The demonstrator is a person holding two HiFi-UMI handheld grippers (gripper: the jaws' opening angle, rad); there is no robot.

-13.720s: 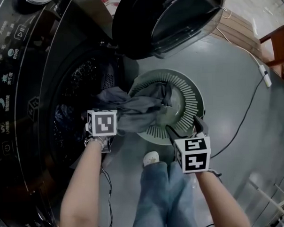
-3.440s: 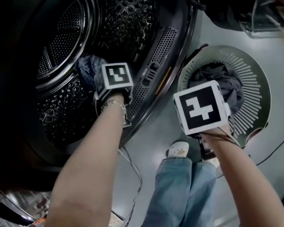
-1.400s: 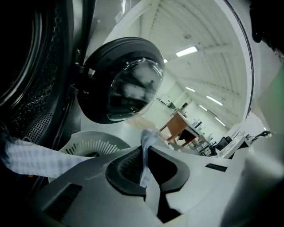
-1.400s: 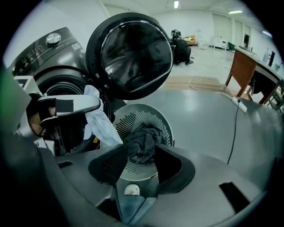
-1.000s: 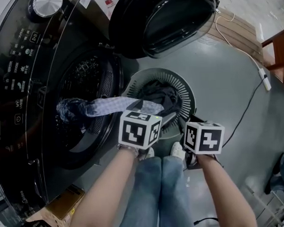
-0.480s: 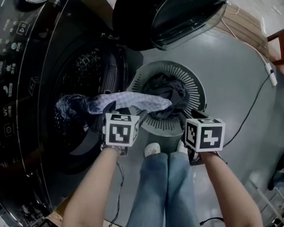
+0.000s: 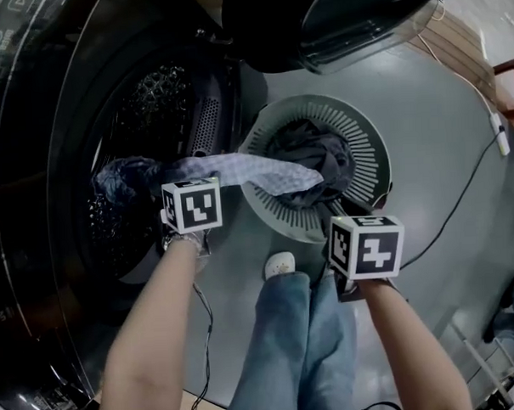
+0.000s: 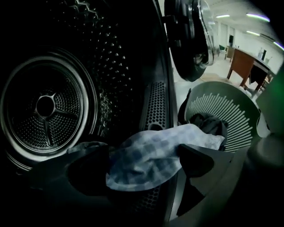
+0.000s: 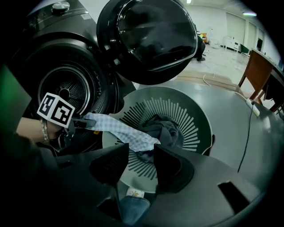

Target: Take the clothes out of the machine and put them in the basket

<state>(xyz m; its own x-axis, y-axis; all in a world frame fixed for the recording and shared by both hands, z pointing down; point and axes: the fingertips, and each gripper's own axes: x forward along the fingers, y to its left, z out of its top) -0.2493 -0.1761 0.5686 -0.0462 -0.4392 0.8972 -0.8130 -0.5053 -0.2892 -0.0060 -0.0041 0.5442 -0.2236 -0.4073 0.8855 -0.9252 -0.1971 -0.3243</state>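
Black jaws of the left gripper [image 8: 142,165] stand wide apart around a checked cloth [image 8: 151,155] without pinching it. The right gripper [image 9: 141,165] shows a narrow, empty gap. That cloth bridges from the machine's drum [image 7: 143,120] on the left into the green basket [image 7: 355,123] on the right, lying over dark clothes [image 7: 310,151]. Farther off, the open door [image 7: 359,17] overhangs the basket, and a cable [image 9: 248,133] trails at the right.

Cloth [image 7: 238,168] stretches from machine drum [image 7: 146,107] into basket [image 7: 371,151].
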